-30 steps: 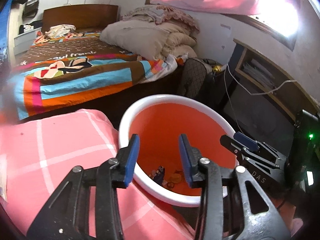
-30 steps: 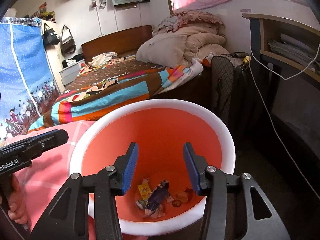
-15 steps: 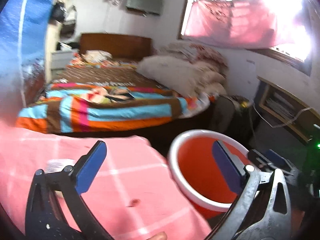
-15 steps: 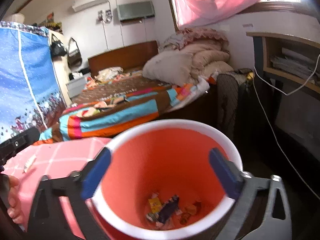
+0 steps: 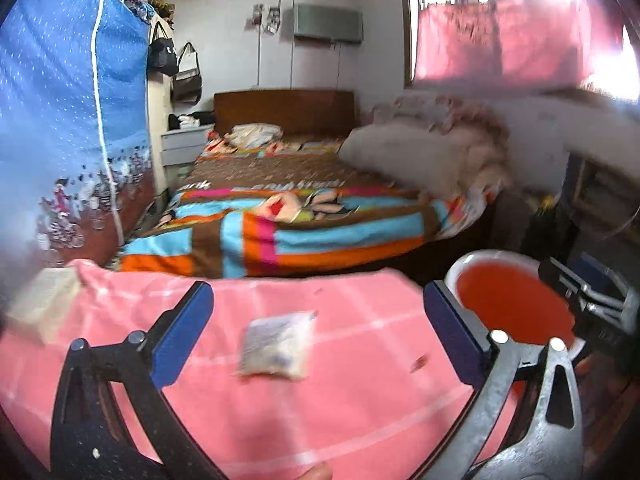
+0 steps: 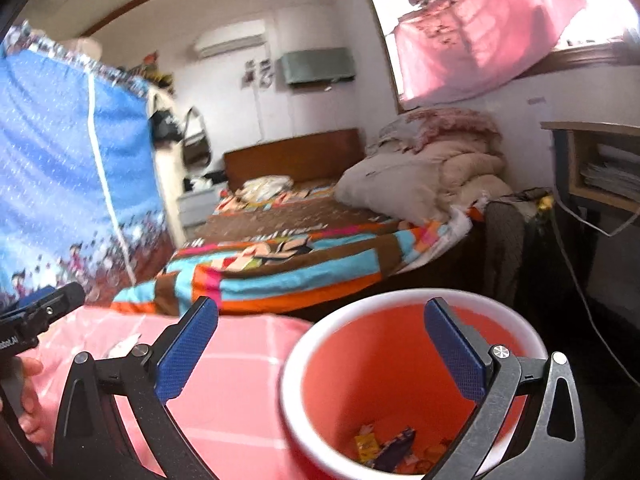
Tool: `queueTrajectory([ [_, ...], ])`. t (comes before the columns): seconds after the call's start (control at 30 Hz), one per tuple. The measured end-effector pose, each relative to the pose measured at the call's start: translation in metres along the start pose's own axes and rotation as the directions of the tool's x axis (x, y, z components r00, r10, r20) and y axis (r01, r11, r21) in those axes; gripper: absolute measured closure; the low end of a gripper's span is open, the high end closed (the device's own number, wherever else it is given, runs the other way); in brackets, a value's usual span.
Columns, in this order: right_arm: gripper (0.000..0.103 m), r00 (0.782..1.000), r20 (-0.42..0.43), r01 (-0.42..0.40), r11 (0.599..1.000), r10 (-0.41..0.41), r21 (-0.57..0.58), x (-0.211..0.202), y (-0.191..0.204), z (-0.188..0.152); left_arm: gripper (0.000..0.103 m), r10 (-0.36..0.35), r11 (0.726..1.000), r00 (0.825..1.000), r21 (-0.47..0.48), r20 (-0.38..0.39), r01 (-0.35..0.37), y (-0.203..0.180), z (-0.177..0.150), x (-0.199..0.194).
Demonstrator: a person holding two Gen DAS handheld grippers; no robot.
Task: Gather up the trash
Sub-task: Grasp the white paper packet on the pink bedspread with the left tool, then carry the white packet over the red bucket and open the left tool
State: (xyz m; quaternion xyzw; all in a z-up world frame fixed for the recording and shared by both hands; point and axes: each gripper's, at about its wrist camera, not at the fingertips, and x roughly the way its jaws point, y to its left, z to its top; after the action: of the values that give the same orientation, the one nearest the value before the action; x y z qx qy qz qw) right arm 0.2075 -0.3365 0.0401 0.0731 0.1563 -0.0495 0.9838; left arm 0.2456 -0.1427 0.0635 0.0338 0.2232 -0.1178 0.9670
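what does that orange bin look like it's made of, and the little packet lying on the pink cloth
The bin looks like moulded plastic: smooth orange inside, thick rounded white rim, faint sheen. The packet looks like thin clear plastic film, flat and slightly crinkled, with greyish contents showing through; blur leaves that uncertain.

Bed point(image 5: 288, 208) with striped quilt; wooden headboard point(image 5: 284, 110) — pink-curtained window point(image 6: 480, 36), white walls

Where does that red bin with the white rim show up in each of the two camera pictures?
Left wrist view: the red bin sits at the lower right, beyond the pink tablecloth.
Right wrist view: the bin fills the lower centre-right, wrappers at its bottom.
Shared landmark: the striped bed cover behind it in both.
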Motion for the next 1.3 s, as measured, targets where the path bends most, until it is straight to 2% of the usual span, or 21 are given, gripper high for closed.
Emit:
queueTrajectory([
  [0.1, 0.000, 0.998, -0.058, -0.008, 0.999, 0.006, -0.041, 0.011, 0.016, -0.006, 0.001, 0.016, 1.000, 0.996, 0.019, -0.088, -0.015, 0.011, -0.007, 0.011],
  [0.23, 0.000, 0.991, -0.125, -0.049, 0.997, 0.041, -0.064, 0.023, 0.033, -0.015, 0.008, 0.006, 1.000, 0.975, -0.021, -0.221, -0.011, 0.024, -0.015, 0.036],
  [0.37, 0.000, 0.987, -0.154, -0.062, 0.993, 0.046, -0.100, 0.027, 0.045, -0.021, 0.020, -0.040, 0.995, 0.941, -0.098, -0.337, 0.007, 0.033, -0.022, 0.061],
  [0.53, 0.000, 0.984, -0.175, -0.064, 0.992, 0.045, -0.107, 0.030, 0.047, -0.023, 0.033, -0.085, 0.986, 0.901, -0.164, -0.426, 0.016, 0.038, -0.034, 0.080],
  [0.6, 0.000, 0.982, -0.185, -0.061, 0.993, 0.041, -0.103, 0.031, 0.045, -0.024, 0.036, -0.087, 0.986, 0.904, -0.168, -0.419, 0.017, 0.038, -0.036, 0.080],
  [0.63, 0.000, 0.980, -0.193, -0.059, 0.993, 0.039, -0.100, 0.032, 0.044, -0.025, 0.042, -0.092, 0.986, 0.904, -0.167, -0.417, 0.024, 0.037, -0.035, 0.079],
  [0.73, 0.000, 0.974, -0.226, -0.054, 0.993, 0.029, -0.103, 0.038, 0.042, -0.028, 0.045, -0.092, 0.988, 0.904, -0.148, -0.419, 0.032, 0.034, -0.035, 0.080],
  [0.77, 0.000, 0.972, -0.235, -0.051, 0.993, 0.025, -0.105, 0.039, 0.041, -0.029, 0.052, -0.096, 0.989, 0.903, -0.142, -0.418, 0.039, 0.031, -0.035, 0.079],
  [0.83, 0.000, 0.967, -0.256, -0.045, 0.994, 0.017, -0.103, 0.042, 0.039, -0.031, 0.058, -0.110, 0.989, 0.902, -0.136, -0.418, 0.057, 0.031, -0.033, 0.081],
  [1.1, 0.000, 0.964, -0.266, -0.033, 0.998, 0.018, -0.053, 0.039, 0.022, -0.031, 0.064, -0.101, 0.994, 0.909, -0.089, -0.405, 0.071, 0.019, -0.028, 0.076],
  [1.3, 0.000, 0.974, -0.226, 0.012, 0.999, -0.021, -0.040, 0.030, 0.004, -0.022, 0.065, -0.216, 0.976, 0.922, -0.073, -0.321, 0.203, -0.026, -0.018, 0.058],
])
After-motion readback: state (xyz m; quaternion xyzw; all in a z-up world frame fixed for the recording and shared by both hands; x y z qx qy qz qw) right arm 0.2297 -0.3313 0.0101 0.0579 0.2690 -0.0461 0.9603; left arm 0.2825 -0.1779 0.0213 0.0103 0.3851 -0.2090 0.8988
